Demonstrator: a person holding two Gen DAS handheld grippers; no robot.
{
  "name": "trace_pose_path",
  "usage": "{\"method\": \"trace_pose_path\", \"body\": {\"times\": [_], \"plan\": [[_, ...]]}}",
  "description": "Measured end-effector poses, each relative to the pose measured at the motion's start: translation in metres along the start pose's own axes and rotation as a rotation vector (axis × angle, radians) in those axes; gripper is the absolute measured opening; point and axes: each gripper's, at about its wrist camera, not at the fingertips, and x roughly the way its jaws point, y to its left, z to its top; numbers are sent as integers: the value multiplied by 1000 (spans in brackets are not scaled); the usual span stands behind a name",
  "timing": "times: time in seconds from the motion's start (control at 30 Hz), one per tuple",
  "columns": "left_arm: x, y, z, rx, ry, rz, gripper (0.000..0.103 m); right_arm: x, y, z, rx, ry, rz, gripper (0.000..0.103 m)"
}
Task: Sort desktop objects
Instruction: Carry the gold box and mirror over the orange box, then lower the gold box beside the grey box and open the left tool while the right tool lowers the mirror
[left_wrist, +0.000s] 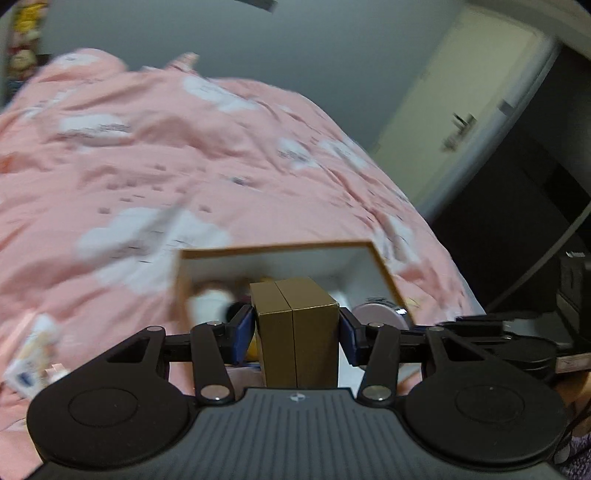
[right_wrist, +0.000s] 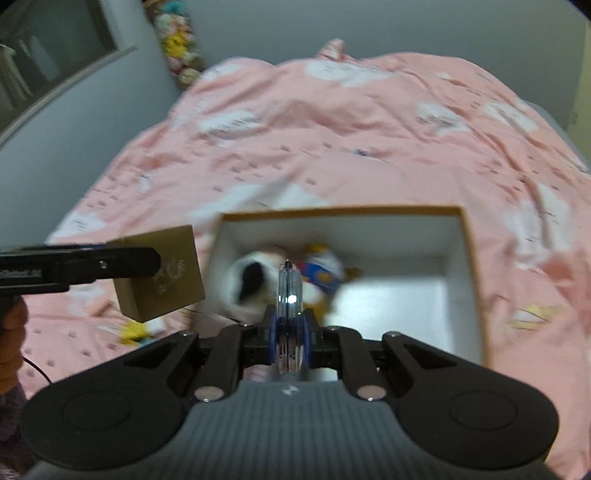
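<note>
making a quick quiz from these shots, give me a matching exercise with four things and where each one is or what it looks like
Things:
1. gold box
2. round metal case
3. plush toys
4. blanket

Descriptions:
A. pink with white patches
B. lying inside the open box
C. clamped in the left gripper
D. clamped edge-on in the right gripper

Pairs: 1-C, 2-D, 3-B, 4-A

The toys (right_wrist: 280, 273) inside the open box (right_wrist: 469, 266) are blurred beyond telling. The left wrist view's gold box (left_wrist: 297, 325) hides most of them.
</note>
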Motion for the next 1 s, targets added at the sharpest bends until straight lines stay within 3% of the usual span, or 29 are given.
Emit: {"method": "trace_pose_path", "body": {"times": [0.27, 0.37, 0.73, 1.0], "plan": [[93, -36, -12, 2, 191, -79, 55, 27, -58, -9, 63, 128, -22, 14], [118, -40, -20, -6, 264, -61, 55, 41, -71, -10, 79, 163, -21, 14], [156, -30, -28, -85, 442, 39, 56, 85, -92, -14, 134, 265, 75, 14], [163, -28, -24, -146, 485, 52, 56, 104, -100, -19, 206, 312, 113, 14]]}}
